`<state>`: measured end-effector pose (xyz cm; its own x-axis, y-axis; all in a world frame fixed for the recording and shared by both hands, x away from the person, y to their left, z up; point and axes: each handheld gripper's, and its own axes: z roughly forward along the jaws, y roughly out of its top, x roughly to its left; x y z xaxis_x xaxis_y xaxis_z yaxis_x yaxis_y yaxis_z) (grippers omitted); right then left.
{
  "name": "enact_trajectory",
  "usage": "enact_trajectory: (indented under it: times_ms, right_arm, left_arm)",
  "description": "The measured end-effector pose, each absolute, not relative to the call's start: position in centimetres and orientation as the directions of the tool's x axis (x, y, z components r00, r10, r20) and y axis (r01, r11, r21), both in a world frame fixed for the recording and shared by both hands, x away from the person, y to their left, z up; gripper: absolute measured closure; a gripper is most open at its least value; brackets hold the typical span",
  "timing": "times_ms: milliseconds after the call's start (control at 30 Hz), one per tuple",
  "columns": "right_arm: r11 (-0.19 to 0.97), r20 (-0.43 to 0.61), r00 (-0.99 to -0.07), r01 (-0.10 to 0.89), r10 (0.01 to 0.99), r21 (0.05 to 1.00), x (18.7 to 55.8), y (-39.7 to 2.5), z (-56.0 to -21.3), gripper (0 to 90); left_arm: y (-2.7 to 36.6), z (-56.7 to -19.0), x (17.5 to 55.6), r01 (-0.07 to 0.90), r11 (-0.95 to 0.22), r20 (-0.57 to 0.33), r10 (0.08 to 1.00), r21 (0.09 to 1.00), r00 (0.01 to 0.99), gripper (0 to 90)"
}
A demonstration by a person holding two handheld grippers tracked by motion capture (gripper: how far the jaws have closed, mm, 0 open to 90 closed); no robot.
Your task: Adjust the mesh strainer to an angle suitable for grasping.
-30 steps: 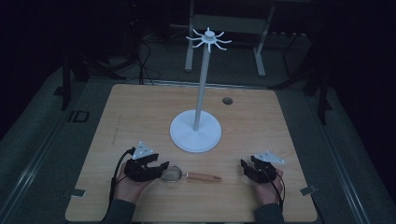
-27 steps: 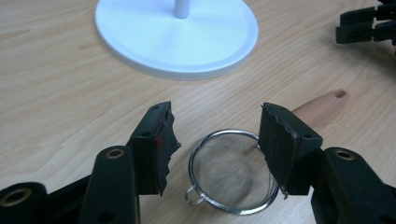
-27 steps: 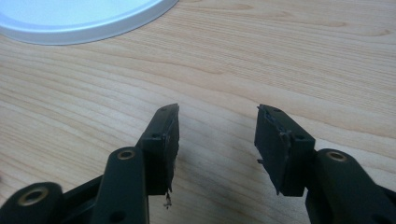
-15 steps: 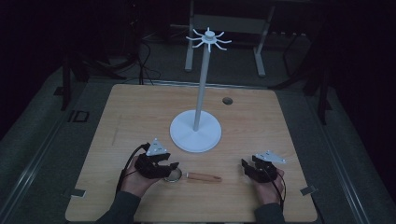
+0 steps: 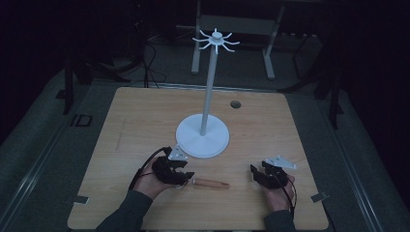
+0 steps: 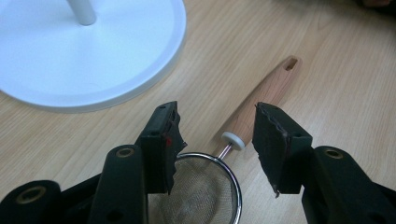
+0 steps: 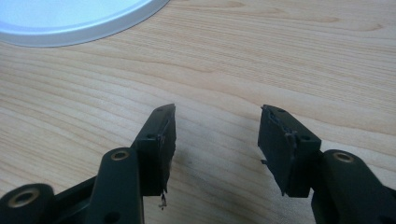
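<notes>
Near the front edge of the wooden bench [image 5: 145,121], a small mesh strainer [image 6: 205,191] with a wooden handle [image 6: 261,105] lies flat, just in front of the white stand's round base [image 5: 202,139]. Over its mesh bowl the left tool [image 6: 215,140] hovers with jaws spread, gripping nothing. Well apart on the right, the right tool [image 7: 215,140] sits low over bare wood, jaws likewise parted and empty.

A darkened lab or recording studio is suggested. A lone pale wooden table [image 5: 145,121] is lit amid blackness. Behind the table, cables [image 5: 150,63] are strewn over grey flooring, and a metal stand's legs [image 5: 232,29] are seen.
</notes>
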<state>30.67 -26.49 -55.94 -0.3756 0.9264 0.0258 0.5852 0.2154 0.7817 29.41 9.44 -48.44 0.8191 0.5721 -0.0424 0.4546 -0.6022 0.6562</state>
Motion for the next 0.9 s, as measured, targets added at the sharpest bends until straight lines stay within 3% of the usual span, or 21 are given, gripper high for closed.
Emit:
enact_trajectory:
  times_ms: [900]
  right_arm:
    - [0.218,0.022,-0.370,0.594,0.929,0.774,30.8,-26.5,-56.0,44.3]
  left_arm:
    - [5.2,-50.0,30.4,0.410,-0.740,-0.034,0.466,0.533,0.884,55.0]
